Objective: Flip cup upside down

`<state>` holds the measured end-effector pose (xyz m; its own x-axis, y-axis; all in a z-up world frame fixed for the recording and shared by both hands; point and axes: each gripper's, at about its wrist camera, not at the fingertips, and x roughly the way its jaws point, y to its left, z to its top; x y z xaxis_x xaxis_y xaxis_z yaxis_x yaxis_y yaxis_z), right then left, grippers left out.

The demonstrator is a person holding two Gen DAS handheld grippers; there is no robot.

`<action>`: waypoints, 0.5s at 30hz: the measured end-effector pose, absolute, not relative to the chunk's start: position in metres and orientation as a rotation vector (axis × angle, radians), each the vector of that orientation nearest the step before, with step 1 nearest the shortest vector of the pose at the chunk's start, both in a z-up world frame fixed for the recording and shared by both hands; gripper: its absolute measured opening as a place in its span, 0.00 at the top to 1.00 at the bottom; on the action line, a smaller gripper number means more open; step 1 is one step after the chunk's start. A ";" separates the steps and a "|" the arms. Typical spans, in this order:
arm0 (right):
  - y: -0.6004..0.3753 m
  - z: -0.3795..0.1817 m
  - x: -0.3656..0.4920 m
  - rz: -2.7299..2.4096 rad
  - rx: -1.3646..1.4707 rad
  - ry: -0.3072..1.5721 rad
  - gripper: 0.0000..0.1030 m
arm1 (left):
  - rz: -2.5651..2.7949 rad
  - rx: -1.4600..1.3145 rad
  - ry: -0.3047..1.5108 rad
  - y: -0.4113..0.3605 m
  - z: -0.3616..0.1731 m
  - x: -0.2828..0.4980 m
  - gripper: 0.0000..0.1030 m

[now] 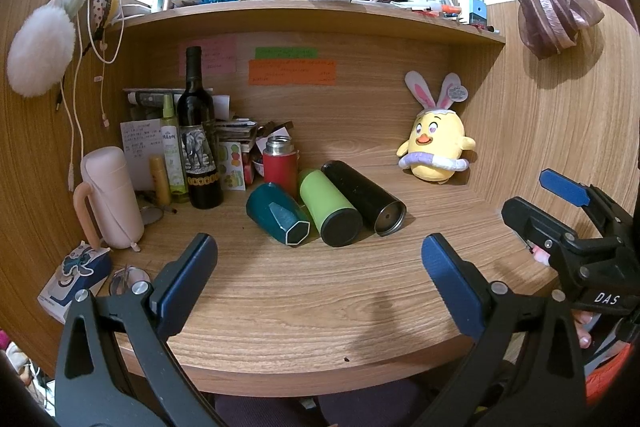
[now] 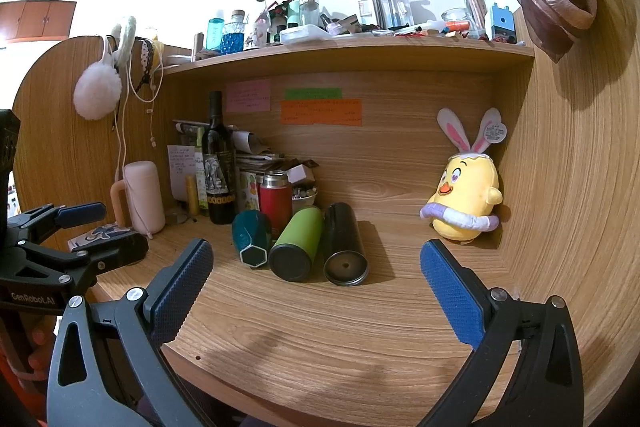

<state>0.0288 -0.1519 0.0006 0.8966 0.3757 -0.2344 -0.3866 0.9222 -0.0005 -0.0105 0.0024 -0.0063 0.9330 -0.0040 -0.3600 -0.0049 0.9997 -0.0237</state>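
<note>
Three cups lie on their sides in a row on the wooden desk: a teal faceted cup [image 1: 278, 213] [image 2: 251, 237], a green tumbler [image 1: 329, 207] [image 2: 298, 243] and a black tumbler [image 1: 362, 197] [image 2: 344, 243], ends facing me. A red flask [image 1: 279, 163] [image 2: 275, 197] stands upright behind them. My left gripper [image 1: 320, 259] is open and empty, in front of the cups. My right gripper [image 2: 316, 263] is open and empty, also short of them; it shows in the left wrist view [image 1: 554, 203] at the right, and the left gripper shows in the right wrist view [image 2: 100, 227].
A wine bottle [image 1: 198, 143], a pink jug [image 1: 110, 197], small bottles and papers crowd the back left. A yellow chick plush [image 1: 434, 149] [image 2: 466, 205] sits in the back right corner. A cluttered shelf [image 1: 320, 13] hangs above. Desk walls close both sides.
</note>
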 end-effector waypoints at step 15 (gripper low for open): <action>-0.152 -0.016 0.045 0.381 -0.047 0.289 0.00 | 0.005 -0.058 0.477 0.014 -0.026 0.022 0.00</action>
